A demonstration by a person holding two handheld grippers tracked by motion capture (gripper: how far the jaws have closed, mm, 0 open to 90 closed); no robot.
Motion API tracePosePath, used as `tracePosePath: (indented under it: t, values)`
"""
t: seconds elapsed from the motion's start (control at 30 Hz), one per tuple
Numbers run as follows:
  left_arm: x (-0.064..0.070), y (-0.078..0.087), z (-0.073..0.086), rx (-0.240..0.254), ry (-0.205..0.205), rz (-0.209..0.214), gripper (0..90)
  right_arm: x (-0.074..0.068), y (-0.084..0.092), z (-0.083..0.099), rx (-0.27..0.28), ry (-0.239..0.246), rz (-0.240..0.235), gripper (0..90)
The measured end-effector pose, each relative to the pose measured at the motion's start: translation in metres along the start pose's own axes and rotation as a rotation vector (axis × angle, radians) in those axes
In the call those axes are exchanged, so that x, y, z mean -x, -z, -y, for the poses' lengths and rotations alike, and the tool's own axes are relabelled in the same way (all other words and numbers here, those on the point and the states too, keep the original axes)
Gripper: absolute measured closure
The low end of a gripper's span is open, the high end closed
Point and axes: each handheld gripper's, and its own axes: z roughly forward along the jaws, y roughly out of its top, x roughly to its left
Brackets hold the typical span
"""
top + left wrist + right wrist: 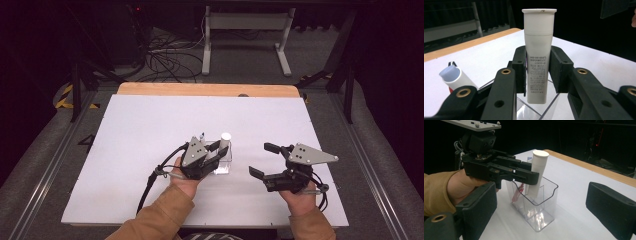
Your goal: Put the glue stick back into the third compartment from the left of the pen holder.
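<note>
My left tongs grip the white tube upright, its foot inside the clear box on the counter; next I lower and release, while my right tongs wait wide.

White bench with wooden far edge, grey carpet, tangled cables, white stand legs behind.

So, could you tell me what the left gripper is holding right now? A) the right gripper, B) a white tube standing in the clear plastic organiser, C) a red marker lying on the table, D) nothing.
B: the left gripper has its pads pressed on either side of the white tube, which stands cap-up in the clear plastic organiser.
</note>
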Motion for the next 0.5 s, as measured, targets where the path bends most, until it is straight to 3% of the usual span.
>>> tracePosePath:
  t: [0.5]
  values:
    - [0.010, -0.008, 0.007, -0.039, 0.015, -0.075, 69.0, -0.001, 0.000, 0.000, 0.001, 0.000, -0.003, 10.5]
